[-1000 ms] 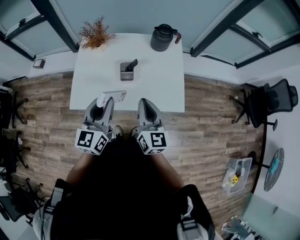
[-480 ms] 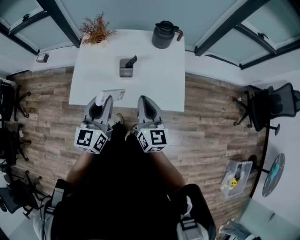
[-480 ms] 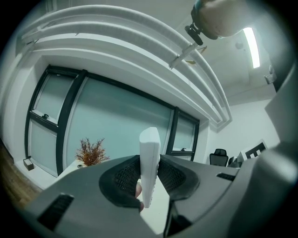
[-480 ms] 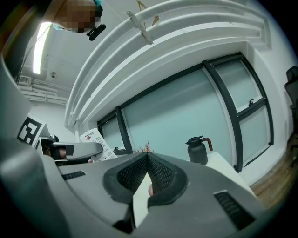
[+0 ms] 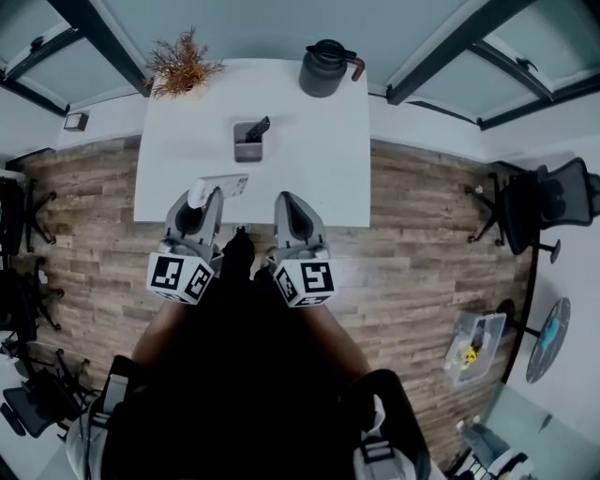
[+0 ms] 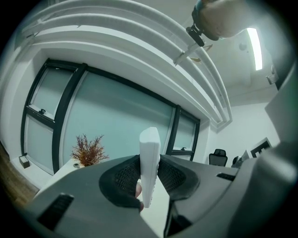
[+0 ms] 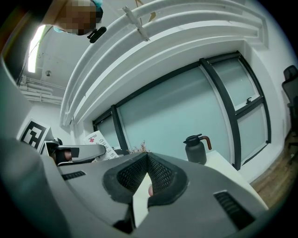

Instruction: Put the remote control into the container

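Head view: slim white plastic remote control [image 5: 223, 187] short of small grey square container [image 5: 240, 155]; dark item [image 5: 257, 128] inside, perhaps another remote, liable to block entry. Left gripper view: left hand-held gripper [image 6: 149, 174] clamped on it edgewise. Right gripper view: right hand-held gripper [image 7: 146, 160] closed, empty.

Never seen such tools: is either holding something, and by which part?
Left gripper clamps the slim white plastic remote control near one end, pads on its flat faces; right gripper is shut, empty.

An office, with swivel chairs [image 5: 544, 202] and glazed partitions [image 5: 253, 23].
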{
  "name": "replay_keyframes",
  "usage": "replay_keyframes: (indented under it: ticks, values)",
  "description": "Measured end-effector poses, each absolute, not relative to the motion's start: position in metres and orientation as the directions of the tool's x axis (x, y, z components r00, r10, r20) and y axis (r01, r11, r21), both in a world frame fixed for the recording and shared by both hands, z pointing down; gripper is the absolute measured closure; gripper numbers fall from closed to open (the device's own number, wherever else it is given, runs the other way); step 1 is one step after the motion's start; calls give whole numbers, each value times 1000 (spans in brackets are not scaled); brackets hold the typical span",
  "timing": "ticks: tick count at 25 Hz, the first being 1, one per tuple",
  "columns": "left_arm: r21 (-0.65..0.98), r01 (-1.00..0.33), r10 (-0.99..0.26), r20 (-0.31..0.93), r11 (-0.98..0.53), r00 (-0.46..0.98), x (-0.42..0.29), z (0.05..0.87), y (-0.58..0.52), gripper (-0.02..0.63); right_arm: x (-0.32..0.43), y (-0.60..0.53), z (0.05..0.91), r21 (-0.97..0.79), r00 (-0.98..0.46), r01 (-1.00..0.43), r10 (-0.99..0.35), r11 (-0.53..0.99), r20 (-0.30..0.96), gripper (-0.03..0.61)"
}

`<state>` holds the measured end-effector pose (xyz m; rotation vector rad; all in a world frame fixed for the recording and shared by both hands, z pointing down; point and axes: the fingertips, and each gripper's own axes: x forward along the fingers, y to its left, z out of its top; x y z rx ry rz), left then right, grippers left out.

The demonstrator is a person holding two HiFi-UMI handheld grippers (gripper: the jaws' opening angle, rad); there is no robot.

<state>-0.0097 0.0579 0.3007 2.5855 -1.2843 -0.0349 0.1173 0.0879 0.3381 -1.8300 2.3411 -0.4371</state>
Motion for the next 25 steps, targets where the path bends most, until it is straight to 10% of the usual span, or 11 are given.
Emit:
replay_keyframes:
  ticks: [25]
  values:
    - [316, -764, -770, 138, -563, 624, -9, 360, -32, 497, 112, 15, 395, -337, -231, -928, -956, 160, 182, 574]
